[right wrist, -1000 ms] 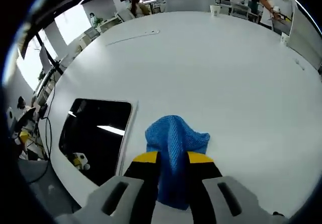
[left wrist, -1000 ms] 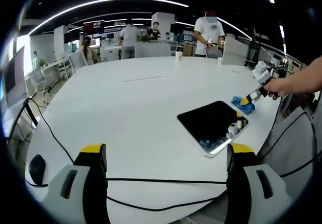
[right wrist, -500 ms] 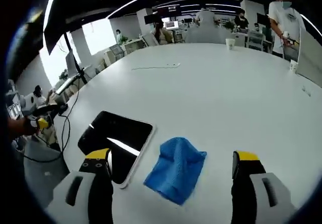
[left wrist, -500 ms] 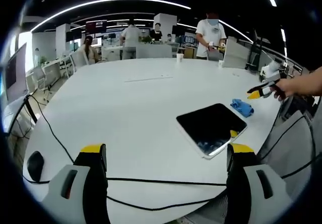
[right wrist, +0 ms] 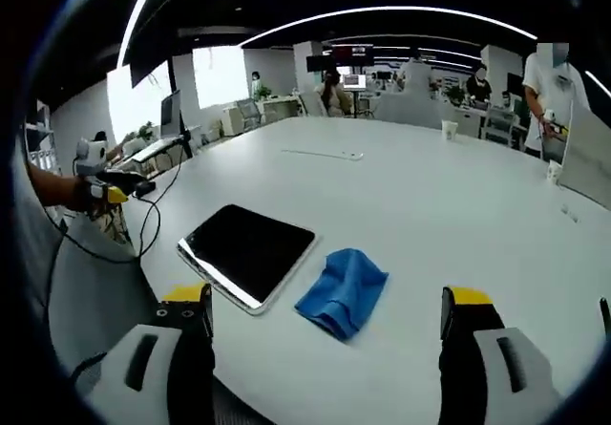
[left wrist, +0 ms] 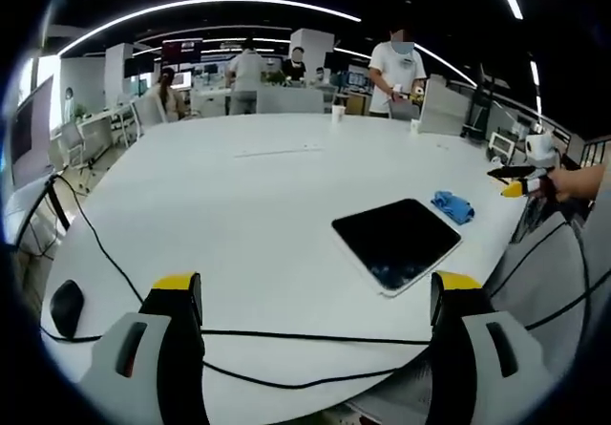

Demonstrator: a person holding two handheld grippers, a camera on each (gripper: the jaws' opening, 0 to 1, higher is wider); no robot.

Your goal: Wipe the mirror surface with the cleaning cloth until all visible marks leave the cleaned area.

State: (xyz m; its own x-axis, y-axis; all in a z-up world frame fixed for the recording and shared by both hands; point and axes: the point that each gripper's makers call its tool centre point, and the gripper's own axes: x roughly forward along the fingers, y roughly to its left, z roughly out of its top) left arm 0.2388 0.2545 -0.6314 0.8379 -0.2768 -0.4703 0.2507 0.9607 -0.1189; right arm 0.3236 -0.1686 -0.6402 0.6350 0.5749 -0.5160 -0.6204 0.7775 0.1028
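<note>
Both your hand-held grippers (left wrist: 315,349) (right wrist: 325,349) gape wide, empty. Mirror (right wrist: 248,251) flat on counter (right wrist: 430,215), cleaning cloth (right wrist: 344,291) just beside it. Black cable (left wrist: 286,337) crosses counter's near edge, mouse (left wrist: 67,308) by it

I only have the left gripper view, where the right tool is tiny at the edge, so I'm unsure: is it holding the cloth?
Observer: No. In the right gripper view the right tool stands wide open, with nothing between its jaws.
Operator: Where is the cloth, then?
Observer: The blue cloth lies bunched on the table just ahead of that tool, beside the mirror.
Operator: Any marks on the glass from there?
Observer: From that side it looks evenly dark; I can spot none.
</note>
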